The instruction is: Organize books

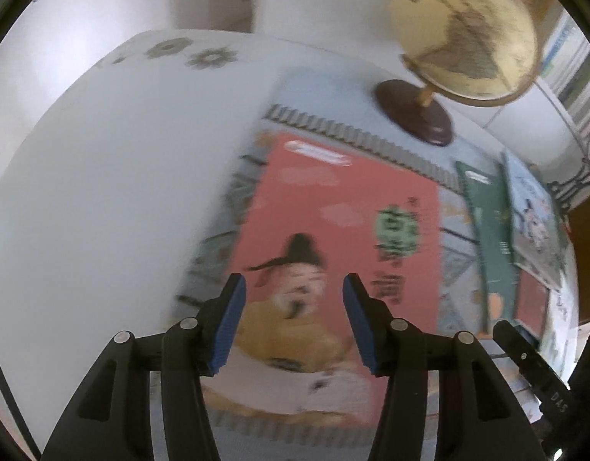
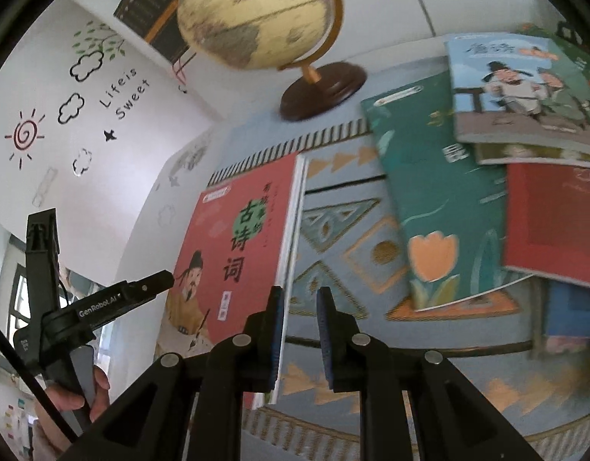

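Left hand-held gripper (image 1: 294,288) released, above red book (image 1: 333,211) — right hand-held gripper (image 2: 299,299) narrowly parted, empty — green book (image 2: 441,199) on mat (image 2: 333,230).

Red book (image 2: 237,253): salmon-red cover, green roundel, dark characters, a figure in ochre robe and black hat. Green book (image 2: 441,207): teal-green cover with an orange tulip. Blue book (image 2: 506,88): pale blue cover, figures in white and green. A second red cover (image 2: 552,219) is plain red. Mat (image 2: 333,230): grey-blue with tan and teal triangles and diamonds, striped black-and-white border. Globe (image 2: 256,15): cream and tan, brass arc, dark brown base. Table (image 1: 102,192): white. Wall (image 2: 83,115): white, with black cloud outlines, a red sun, green leaves. Pads (image 1: 227,326): blue on black fingers.
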{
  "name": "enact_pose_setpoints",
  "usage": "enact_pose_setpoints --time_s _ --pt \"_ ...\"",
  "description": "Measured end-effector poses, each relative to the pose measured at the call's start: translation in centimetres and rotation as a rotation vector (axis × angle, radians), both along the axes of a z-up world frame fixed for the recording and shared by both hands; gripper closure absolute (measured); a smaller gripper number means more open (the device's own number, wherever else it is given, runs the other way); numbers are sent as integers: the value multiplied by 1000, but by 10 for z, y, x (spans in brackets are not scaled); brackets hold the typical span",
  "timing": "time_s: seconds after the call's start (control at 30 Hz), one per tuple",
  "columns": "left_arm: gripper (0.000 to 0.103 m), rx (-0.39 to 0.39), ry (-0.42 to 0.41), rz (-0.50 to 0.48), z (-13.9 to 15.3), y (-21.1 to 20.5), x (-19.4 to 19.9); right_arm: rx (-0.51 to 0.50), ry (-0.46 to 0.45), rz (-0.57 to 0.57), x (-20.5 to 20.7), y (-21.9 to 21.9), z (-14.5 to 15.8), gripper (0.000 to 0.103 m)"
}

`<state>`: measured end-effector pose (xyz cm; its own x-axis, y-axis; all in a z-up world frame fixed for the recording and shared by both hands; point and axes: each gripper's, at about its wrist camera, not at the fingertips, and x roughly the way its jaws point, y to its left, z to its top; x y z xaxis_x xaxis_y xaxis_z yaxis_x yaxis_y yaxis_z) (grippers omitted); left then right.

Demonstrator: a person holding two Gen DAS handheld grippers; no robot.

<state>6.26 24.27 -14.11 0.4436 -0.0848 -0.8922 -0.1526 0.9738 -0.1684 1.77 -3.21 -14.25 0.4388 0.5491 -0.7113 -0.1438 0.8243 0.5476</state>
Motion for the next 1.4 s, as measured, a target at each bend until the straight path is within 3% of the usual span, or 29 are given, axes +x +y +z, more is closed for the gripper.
enact_pose_setpoints --time_s 0.3,0.57,0.77,0.83,0.93,1.17,1.4 --pt "52 -44 -42 -184 11 -103 24 14 -67 -98 -3 -75 20 87" --pt "52 -131 -25 -404 3 -213 21 -19 -78 -268 -24 -171 18 86" --pt "52 -187 13 -554 -8 -287 5 -84 -59 -415 -53 -248 9 80" --pt "52 -182 34 -596 -12 -306 -3 -114 -43 -444 -62 -266 5 73" --pt "52 -178 63 -617 -18 -320 -13 -140 -17 -471 -73 -287 -1 63" --pt "52 -221 101 -624 -21 -327 -27 -144 23 -469 -89 -313 -11 63" --pt "52 -198 120 -645 -30 -343 -41 -98 56 -445 -89 -321 -22 61"
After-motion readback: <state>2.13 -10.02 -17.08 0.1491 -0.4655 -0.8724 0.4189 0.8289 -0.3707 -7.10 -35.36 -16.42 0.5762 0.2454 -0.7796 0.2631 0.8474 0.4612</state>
